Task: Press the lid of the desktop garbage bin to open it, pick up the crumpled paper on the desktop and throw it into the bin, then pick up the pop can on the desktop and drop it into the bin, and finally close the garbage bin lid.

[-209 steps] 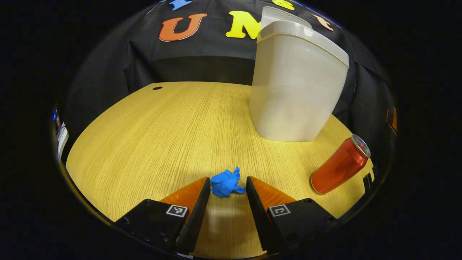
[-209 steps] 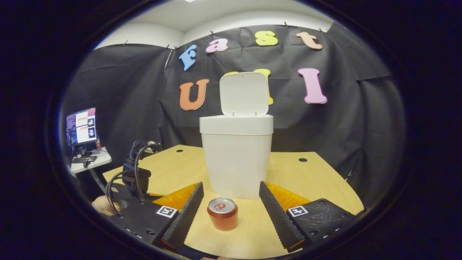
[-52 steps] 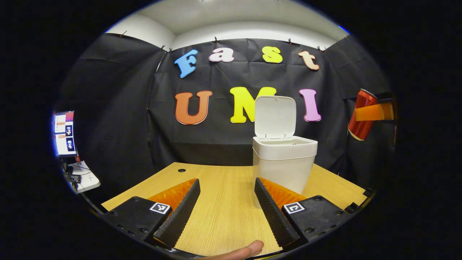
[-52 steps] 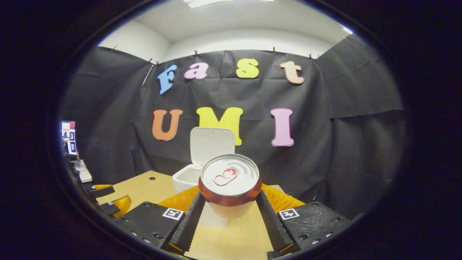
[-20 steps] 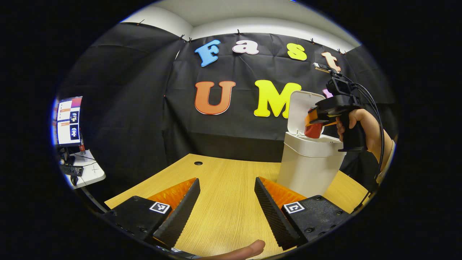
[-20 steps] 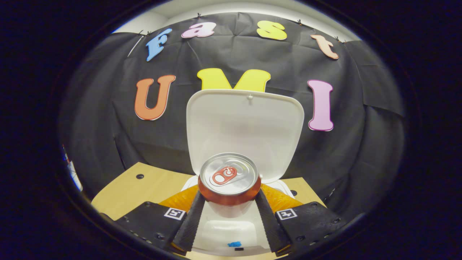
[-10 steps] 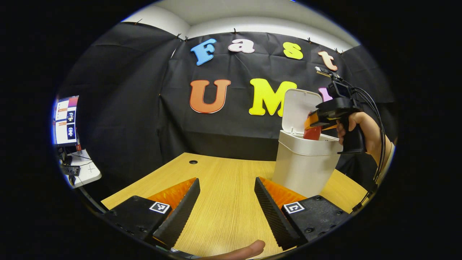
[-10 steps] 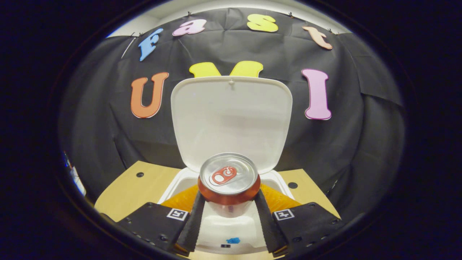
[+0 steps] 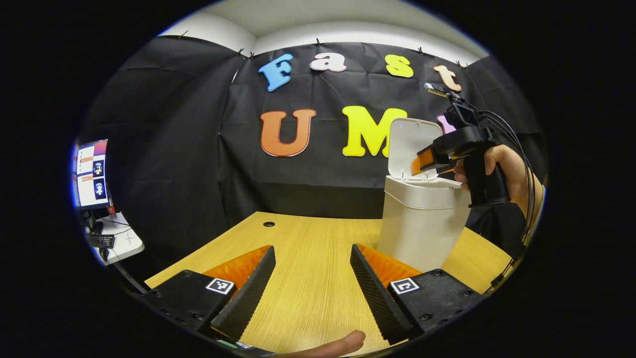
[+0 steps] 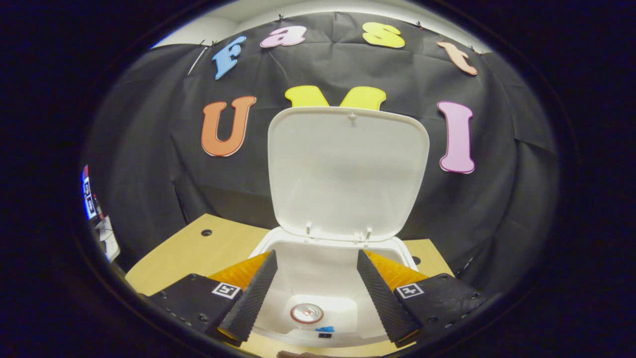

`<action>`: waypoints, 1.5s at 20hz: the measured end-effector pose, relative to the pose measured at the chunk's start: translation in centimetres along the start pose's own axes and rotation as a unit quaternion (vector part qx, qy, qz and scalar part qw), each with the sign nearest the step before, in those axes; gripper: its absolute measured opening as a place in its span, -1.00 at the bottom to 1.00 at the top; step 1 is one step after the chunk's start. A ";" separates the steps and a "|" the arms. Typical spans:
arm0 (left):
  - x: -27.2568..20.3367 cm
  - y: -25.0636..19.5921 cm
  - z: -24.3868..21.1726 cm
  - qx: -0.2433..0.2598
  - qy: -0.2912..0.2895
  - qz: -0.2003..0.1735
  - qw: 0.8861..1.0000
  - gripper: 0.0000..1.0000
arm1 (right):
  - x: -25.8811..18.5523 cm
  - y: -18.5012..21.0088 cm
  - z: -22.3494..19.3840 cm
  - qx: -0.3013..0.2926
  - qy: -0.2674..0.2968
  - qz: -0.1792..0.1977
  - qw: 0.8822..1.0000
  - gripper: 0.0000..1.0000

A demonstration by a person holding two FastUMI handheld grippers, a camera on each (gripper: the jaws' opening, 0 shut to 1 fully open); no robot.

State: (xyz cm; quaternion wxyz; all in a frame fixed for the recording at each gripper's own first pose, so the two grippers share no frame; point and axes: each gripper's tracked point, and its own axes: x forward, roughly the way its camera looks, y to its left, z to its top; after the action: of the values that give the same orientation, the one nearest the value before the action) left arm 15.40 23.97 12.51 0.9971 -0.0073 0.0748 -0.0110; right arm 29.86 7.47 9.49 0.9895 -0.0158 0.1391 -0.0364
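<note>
Bin [image 10: 397, 248] open, lid [image 10: 348, 169] upright. Can [image 10: 306, 313] and paper [image 10: 325, 328] lie at bin bottom: 3 of 4 steps done. Your right gripper [image 10: 312, 286] above opening, jaws apart, empty. Left gripper [image 9: 310, 283] apart over table [image 9: 308, 238]. Left: close lid.

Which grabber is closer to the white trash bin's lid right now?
Right. The right gripper hangs over the bin's open mouth, just in front of the raised lid. The left gripper is low over the table, well short of the bin.
</note>
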 end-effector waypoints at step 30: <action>0.6 0.5 -0.5 -0.005 -0.004 -0.020 1.000 0.96 | 0.3 -4.7 21.1 0.055 -0.179 -0.041 0.981 0.90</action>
State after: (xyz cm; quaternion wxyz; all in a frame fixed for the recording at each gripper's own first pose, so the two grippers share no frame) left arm 15.96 24.48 11.92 0.9969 -0.0135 0.0710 -0.0305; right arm 35.68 3.22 29.85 0.9954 0.0271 -0.0432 -0.0815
